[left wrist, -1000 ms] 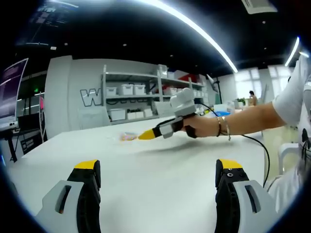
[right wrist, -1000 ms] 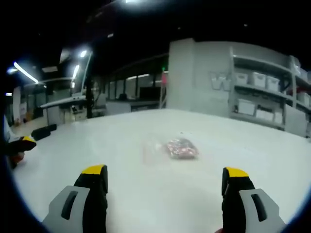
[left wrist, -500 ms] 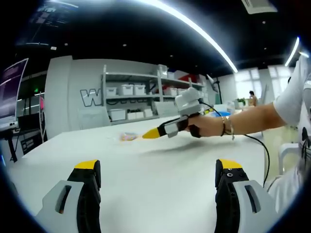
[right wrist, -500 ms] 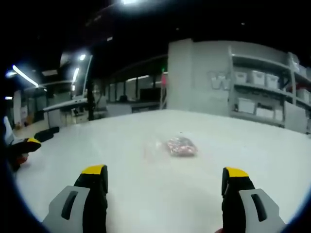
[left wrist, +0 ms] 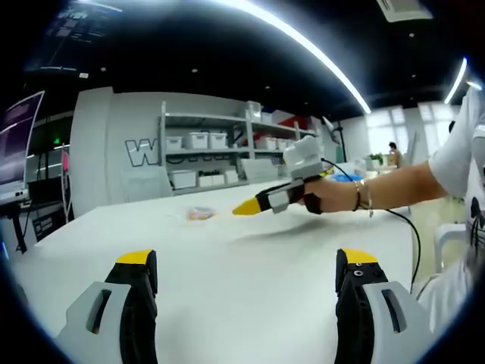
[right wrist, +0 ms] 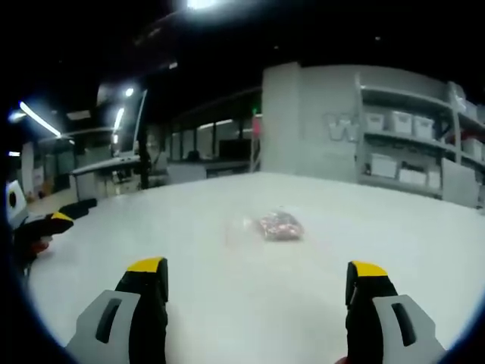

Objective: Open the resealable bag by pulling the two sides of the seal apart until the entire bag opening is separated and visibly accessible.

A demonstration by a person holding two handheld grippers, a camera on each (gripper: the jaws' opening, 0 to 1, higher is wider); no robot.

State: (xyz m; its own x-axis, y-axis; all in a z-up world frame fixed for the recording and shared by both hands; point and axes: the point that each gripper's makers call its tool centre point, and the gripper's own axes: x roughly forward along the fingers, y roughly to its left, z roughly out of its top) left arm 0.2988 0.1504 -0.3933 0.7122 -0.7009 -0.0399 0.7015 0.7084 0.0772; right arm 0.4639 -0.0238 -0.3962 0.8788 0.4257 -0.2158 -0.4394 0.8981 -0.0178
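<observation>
Bag point(right wrist: 277, 227) alone on white table point(right wrist: 227, 303), shelving w/ bins point(left wrist: 208, 148) behind; both grippers' fingers apart, nothing held.

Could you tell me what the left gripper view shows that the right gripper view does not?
The left gripper view alone shows the person's hand and forearm holding the right gripper, plus a trailing cable.

The right gripper view alone shows the resealable bag clearly, flat on the table with reddish contents, and the left gripper at its left edge.

Both show the white table, the shelving with bins, and open jaws in front. In the left gripper view the bag is a small distant patch.
</observation>
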